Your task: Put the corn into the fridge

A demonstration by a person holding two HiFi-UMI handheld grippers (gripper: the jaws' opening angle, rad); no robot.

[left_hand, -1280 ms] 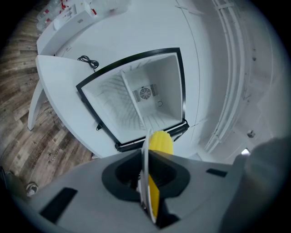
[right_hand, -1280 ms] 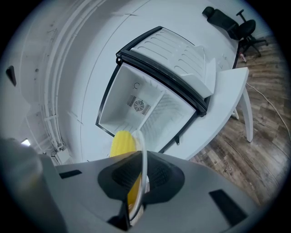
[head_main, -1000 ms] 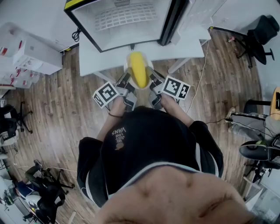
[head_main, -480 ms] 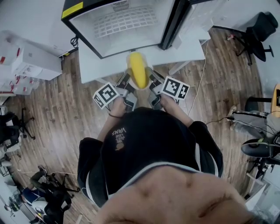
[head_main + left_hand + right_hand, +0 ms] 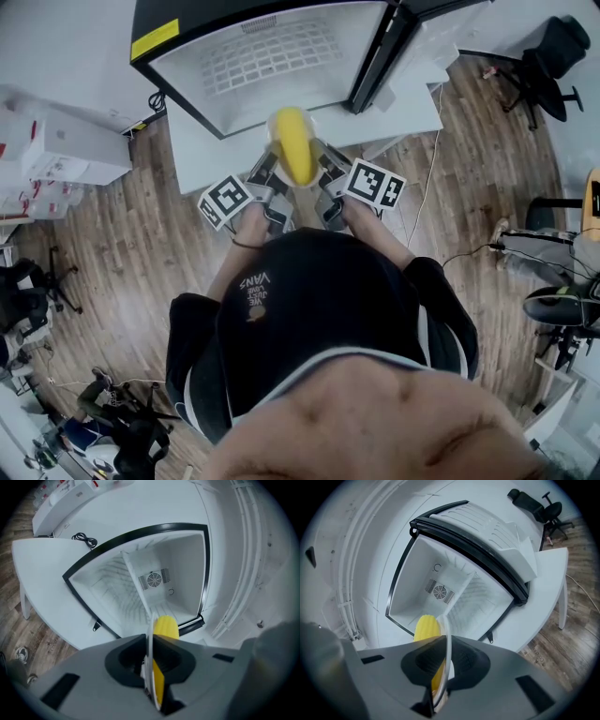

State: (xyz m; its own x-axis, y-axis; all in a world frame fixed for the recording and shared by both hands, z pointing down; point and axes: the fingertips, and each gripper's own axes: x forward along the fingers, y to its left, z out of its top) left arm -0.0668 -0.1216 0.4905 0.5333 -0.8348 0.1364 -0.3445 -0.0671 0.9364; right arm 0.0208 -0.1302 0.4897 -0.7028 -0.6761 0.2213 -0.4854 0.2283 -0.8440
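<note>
A yellow corn cob (image 5: pixel 293 145) lies on a white plate (image 5: pixel 273 141), held up in front of the open fridge (image 5: pixel 281 56). My left gripper (image 5: pixel 270 169) is shut on the plate's left rim and my right gripper (image 5: pixel 324 163) on its right rim. In the left gripper view the plate's thin edge (image 5: pixel 151 639) runs between the shut jaws of the left gripper (image 5: pixel 151 667), with the corn (image 5: pixel 166 626) just beyond. The right gripper view shows the plate rim (image 5: pixel 448 639) in the right gripper (image 5: pixel 440 677), the corn (image 5: pixel 426 626), and the fridge's white interior (image 5: pixel 440 588) with a wire shelf.
The fridge stands on a white table (image 5: pixel 412 103), its door (image 5: pixel 403 37) swung open to the right. White boxes (image 5: pixel 66 141) stand at the left, office chairs (image 5: pixel 553 56) at the right. A cable (image 5: pixel 431 169) hangs from the table to the wooden floor.
Both grippers have carried the plate with the corn forward, closer to the open fridge, which now fills more of the head view.
</note>
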